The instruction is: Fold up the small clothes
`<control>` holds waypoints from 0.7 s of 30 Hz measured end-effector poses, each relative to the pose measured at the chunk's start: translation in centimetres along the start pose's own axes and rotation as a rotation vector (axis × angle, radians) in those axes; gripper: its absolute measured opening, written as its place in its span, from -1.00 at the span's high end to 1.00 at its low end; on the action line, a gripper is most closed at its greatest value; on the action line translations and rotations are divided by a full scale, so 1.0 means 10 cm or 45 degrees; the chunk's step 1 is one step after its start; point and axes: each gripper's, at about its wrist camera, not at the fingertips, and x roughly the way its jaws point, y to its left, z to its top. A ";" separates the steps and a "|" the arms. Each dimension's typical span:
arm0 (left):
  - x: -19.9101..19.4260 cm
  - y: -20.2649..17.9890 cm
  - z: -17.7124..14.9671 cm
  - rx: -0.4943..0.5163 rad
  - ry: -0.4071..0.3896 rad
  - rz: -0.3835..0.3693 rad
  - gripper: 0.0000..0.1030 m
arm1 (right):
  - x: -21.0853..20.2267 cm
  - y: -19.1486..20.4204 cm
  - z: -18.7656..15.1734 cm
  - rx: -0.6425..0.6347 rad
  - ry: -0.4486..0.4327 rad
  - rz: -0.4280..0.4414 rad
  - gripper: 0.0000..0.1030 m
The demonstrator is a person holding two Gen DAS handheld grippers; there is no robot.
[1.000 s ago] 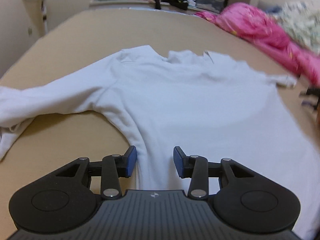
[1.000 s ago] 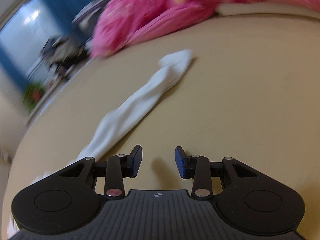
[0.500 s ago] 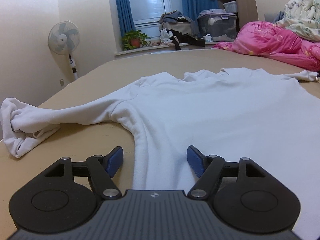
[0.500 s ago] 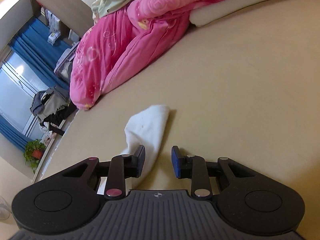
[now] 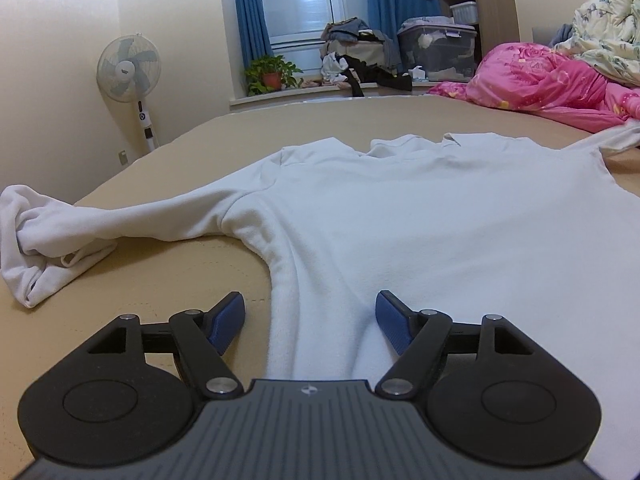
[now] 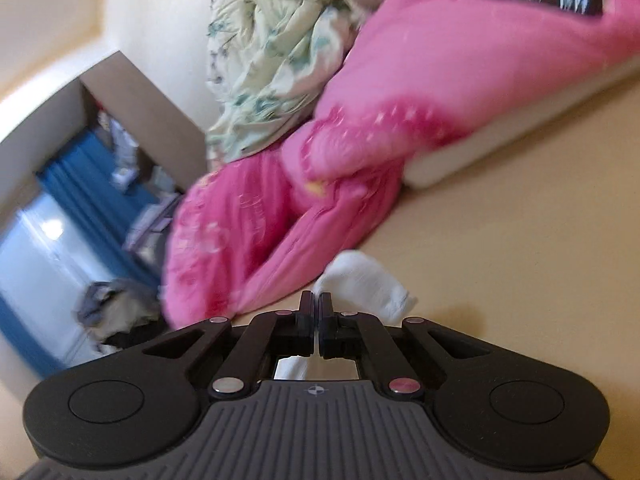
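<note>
A white long-sleeved top [image 5: 420, 216] lies flat on the tan bed [image 5: 168, 280], collar away from me. Its left sleeve [image 5: 80, 220] stretches out left and ends in a crumpled cuff. My left gripper [image 5: 310, 320] is open wide, low over the top's left side seam near the hem, blue pads either side of the cloth edge. In the right wrist view my right gripper [image 6: 315, 308] is shut on the right sleeve [image 6: 364, 284], whose white cuff sticks out just past the fingertips, lifted off the bed.
A pink quilt [image 6: 360, 120] and a pale floral blanket [image 6: 272, 56] are heaped close beyond the right sleeve; the quilt also shows in the left wrist view [image 5: 552, 84]. A standing fan [image 5: 130, 76], a potted plant [image 5: 272, 74] and storage boxes [image 5: 438, 50] stand beyond the bed.
My right gripper closed on the right sleeve's cuff and lifted it, tilting toward the pink quilt. My left gripper opened wider and dropped lower over the top's left side.
</note>
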 end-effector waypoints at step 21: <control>0.00 0.00 0.00 0.002 -0.002 0.002 -0.54 | -0.07 -0.55 -0.30 -0.074 -0.062 -0.582 0.91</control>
